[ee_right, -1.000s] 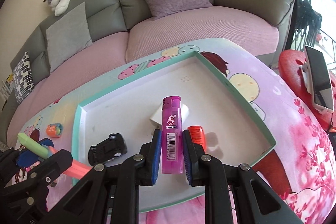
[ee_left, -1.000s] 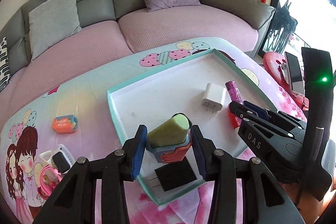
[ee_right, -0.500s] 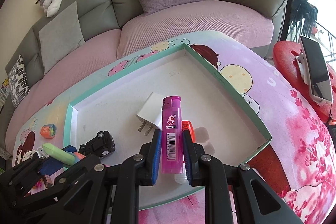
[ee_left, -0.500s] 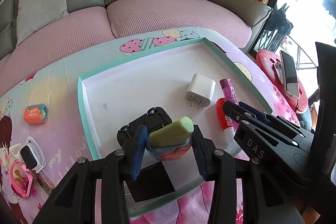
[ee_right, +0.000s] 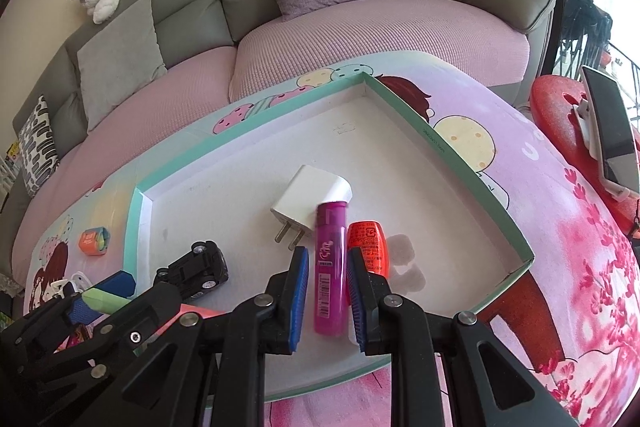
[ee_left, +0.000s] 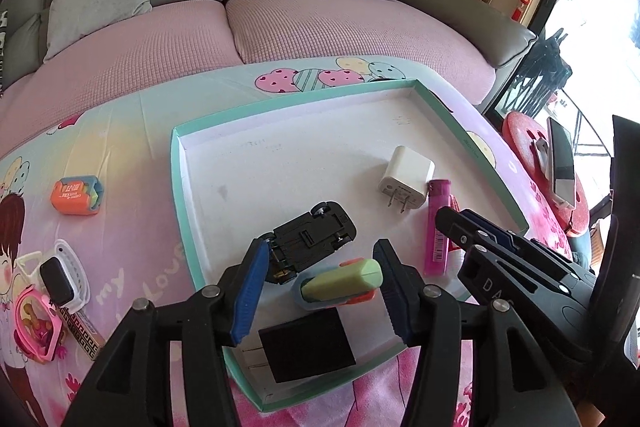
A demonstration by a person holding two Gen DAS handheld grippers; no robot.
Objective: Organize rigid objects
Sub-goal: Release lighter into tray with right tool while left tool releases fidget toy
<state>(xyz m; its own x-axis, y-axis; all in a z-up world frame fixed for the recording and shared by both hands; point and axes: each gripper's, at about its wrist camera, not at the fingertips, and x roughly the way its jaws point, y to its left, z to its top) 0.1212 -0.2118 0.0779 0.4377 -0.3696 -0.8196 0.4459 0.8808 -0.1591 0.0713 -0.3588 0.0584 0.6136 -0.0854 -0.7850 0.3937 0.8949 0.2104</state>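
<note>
Left gripper (ee_left: 320, 287): its blue-padded fingers (ee_left: 249, 291) are standing spread, having just been opening, with the green-capped highlighter-like marker (ee_left: 340, 282) lying between them; the right pad is sitting at the marker's green end, the left pad is standing clear of it.
Marker: it is lying on its side on the white floor of the shallow teal-rimmed cardboard tray (ee_left: 176, 163), near the tray's front edge.
Black toy car (ee_left: 310, 239): it is lying overturned in the tray, just behind the marker, close beside the left pad.
Black square charger (ee_left: 306, 349): it is resting in the tray's near corner, below the left gripper.
Right gripper (ee_right: 327, 301): its fingers are clamping a magenta plastic lighter (ee_right: 330, 267) by its lower half, the lighter pointing away over the tray floor.
Orange lighter (ee_right: 366, 243): it is lying in the tray, just right of the magenta one.
White wall charger (ee_right: 310, 201): it is lying in the tray, just behind the magenta lighter's tip.
Counter (ee_left: 120, 147): its cartoon-print cloth is carrying the tray; an orange eraser block (ee_left: 76, 195) is lying well left of the tray.
</note>
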